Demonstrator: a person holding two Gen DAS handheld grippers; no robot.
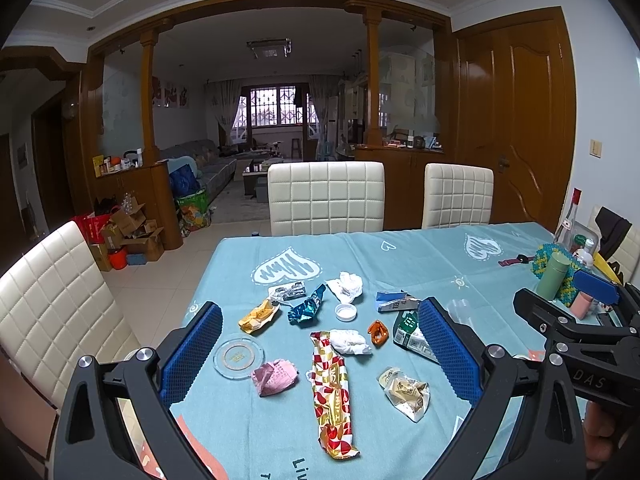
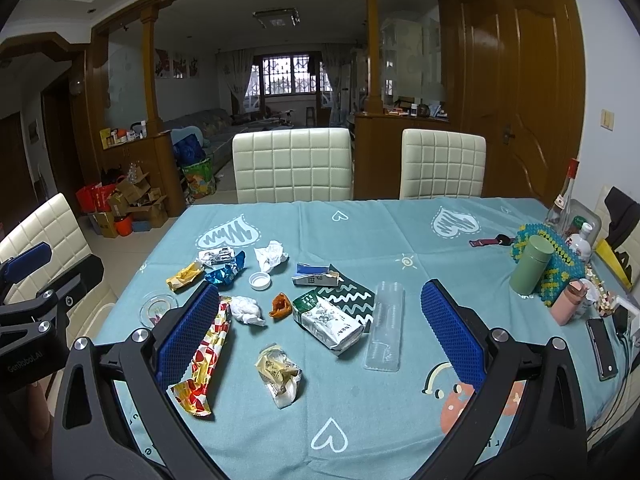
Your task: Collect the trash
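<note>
Both tongs, left (image 1: 320, 354) and right (image 2: 316, 326), hang released above the bench (image 1: 420, 248), with trash scattered mid-bench toward its near edge. Only the right view shows the clear plastic tray (image 2: 385, 326); only the left shows the pink crumpled paper (image 1: 275, 376).

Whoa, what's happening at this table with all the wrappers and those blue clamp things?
A person is holding two handheld grippers above a table strewn with trash, about to tidy it. The left gripper and right gripper both hover with jaws open, holding nothing. Nothing looks collected yet: the red-and-gold wrapper, crumpled tissue, white bottle cap and clear plastic tray all lie on the blue cloth.
</note>
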